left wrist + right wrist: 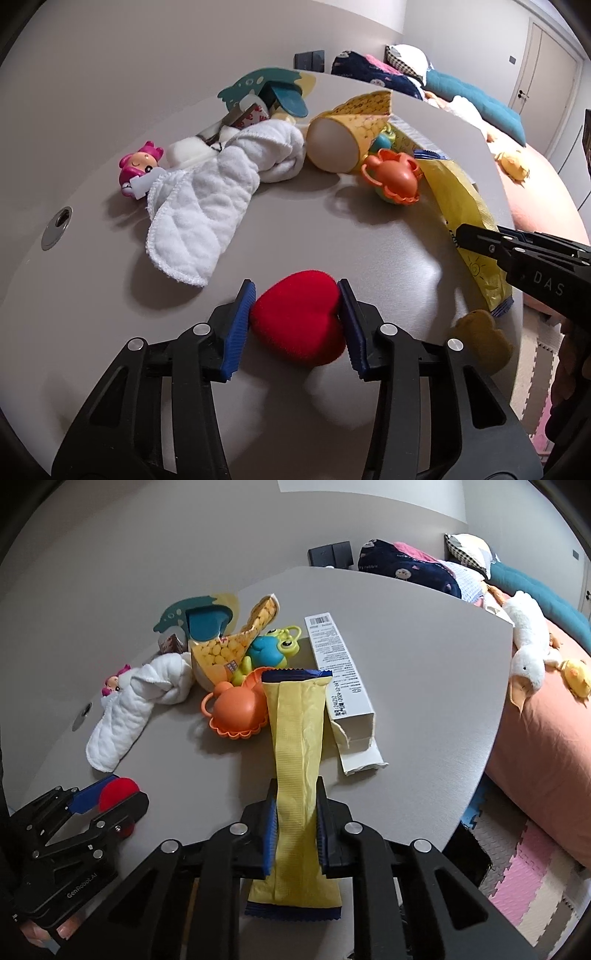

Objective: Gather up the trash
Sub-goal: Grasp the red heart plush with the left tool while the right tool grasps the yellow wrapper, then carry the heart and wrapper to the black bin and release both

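Here, in the left wrist view, the left gripper (pixel 297 323) had its blue pads (pixel 236 328) pressed against both sides of a red heart (pixel 301 317), pinching it just above the grey table (pixel 295 229). Beyond it lay a white cloth (pixel 207 192), loosely knotted, with a pink doll (pixel 138 168) touching its far end. Further back a yellow cup (pixel 347 136) lay on its side, its open mouth facing the camera, just beside an orange toy (pixel 393 175). From the right edge the right gripper (pixel 461 240) reached in, its tip over a long yellow wrapper (pixel 463 206) that ran along the table's right rim; whether its jaws were closed could not be told from this side. In the right wrist view, the right gripper (pixel 295 830) had its jaws closed on the yellow wrapper (pixel 297 753), which ran lengthwise between the fingers, its far blue-edged end resting against the orange toy (pixel 234 712). A torn white box (pixel 343 686) lay just right of the wrapper on the table (pixel 424 664). A blue frog toy (pixel 271 650) sat behind the orange one. At lower left the left gripper (pixel 114 795) held the red heart (pixel 118 792). A bed (pixel 546 738) with a white stuffed duck (pixel 526 646) stood beyond the table.
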A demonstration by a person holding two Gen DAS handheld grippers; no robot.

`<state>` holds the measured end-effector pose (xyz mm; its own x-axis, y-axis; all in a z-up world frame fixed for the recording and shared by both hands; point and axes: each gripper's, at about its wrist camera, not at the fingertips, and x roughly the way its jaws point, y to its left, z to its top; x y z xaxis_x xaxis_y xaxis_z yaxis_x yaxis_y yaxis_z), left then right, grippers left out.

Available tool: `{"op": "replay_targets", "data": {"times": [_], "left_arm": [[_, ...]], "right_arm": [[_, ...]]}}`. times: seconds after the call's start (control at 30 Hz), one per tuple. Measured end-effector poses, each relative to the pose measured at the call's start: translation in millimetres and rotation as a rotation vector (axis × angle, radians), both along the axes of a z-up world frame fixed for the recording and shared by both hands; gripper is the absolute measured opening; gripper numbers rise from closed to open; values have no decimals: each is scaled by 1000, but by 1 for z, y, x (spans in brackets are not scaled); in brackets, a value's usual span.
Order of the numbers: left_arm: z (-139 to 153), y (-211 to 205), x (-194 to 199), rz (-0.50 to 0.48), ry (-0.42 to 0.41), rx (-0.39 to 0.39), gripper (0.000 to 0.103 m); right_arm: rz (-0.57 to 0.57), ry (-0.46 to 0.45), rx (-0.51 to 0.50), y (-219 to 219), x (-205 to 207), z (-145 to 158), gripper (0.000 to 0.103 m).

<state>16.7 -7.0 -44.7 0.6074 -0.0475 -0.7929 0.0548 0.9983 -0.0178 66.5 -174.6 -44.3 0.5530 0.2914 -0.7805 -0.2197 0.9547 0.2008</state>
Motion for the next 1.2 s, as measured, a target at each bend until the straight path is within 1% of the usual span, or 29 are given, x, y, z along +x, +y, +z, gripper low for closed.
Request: {"op": "replay_targets", "data": {"times": [0.27,0.33,0.57,0.7,0.87,1.2], "left_arm": [[23,-11,-5,-11,-56,-4,45],[31,-16,-6,-14,-74,-17,44],[56,-52,-5,-82,-120,-21,45],[59,-70,-6,-113,-121,-44,45],[58,-97,-7,-158,-111,-50,45],[55,-160,-10,-280,-95,-51,45]], "right_arm": [[-9,-56,39,-17,-17,32,19],[-19,-71,38,-25,-22,39,19],[-95,-119,46,-64,-36,56,19],[-134,-128,43,-86,-44,59,19],[-177,-132,40,-113,-55,60,19],[-289,-131,42,-173,-74,58,19]]}}
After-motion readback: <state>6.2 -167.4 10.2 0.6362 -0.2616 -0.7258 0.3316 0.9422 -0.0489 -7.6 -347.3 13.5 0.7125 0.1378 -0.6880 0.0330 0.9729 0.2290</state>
